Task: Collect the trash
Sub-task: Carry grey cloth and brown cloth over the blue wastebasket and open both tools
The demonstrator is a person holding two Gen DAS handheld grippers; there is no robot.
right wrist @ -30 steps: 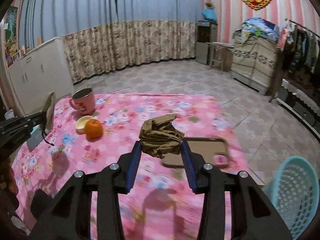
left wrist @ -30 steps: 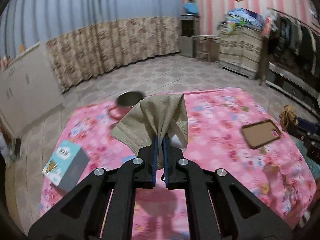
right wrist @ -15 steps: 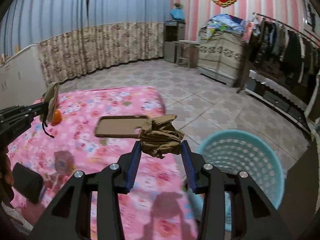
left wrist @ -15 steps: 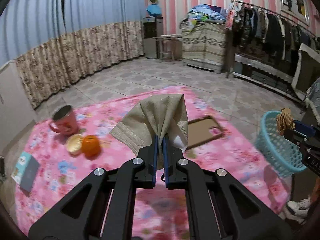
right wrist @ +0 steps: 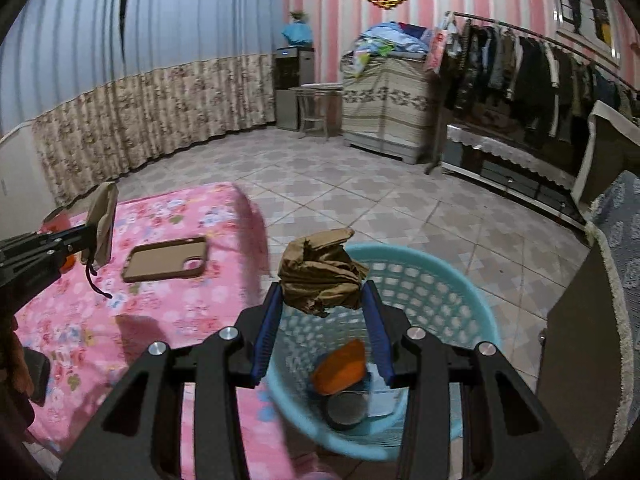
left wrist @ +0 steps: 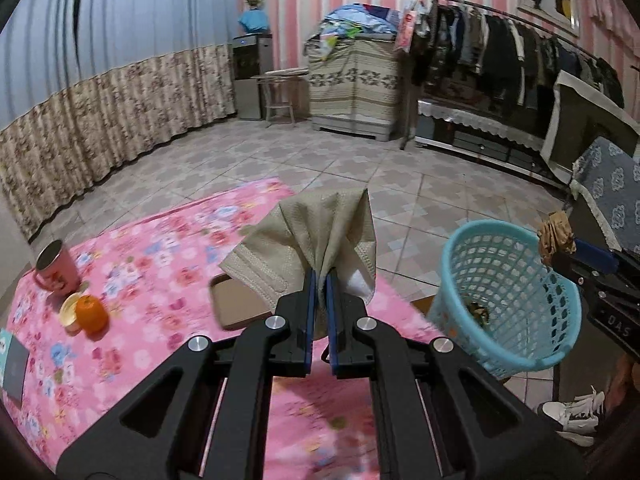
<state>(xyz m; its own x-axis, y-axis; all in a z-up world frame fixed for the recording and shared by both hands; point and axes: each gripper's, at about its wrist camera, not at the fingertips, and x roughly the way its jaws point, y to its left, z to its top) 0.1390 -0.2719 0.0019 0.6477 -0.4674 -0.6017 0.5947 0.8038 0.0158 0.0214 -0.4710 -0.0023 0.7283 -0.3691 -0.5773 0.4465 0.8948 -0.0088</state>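
My left gripper (left wrist: 319, 280) is shut on a beige face mask (left wrist: 316, 232) and holds it above the pink table's right end; the mask also shows in the right wrist view (right wrist: 102, 224). My right gripper (right wrist: 322, 300) is shut on a crumpled brown paper wad (right wrist: 320, 276) and holds it over the near rim of the light blue basket (right wrist: 460, 304). The basket stands on the floor beside the table and holds an orange peel (right wrist: 340, 368) and other scraps. In the left wrist view the basket (left wrist: 508, 292) is at the right with the wad (left wrist: 556, 236) above its rim.
The pink flowered table (left wrist: 152, 280) carries a brown phone case (right wrist: 166, 260), an orange (left wrist: 91, 312), a small lid, a pink mug (left wrist: 54, 266) and a box at the left edge. White shoes (left wrist: 576, 420) lie on the floor by a dark cabinet (right wrist: 580, 360).
Both grippers have swung right, away from the table's middle and towards the basket. The right gripper with the wad now hangs over the basket. Both grips are unchanged.
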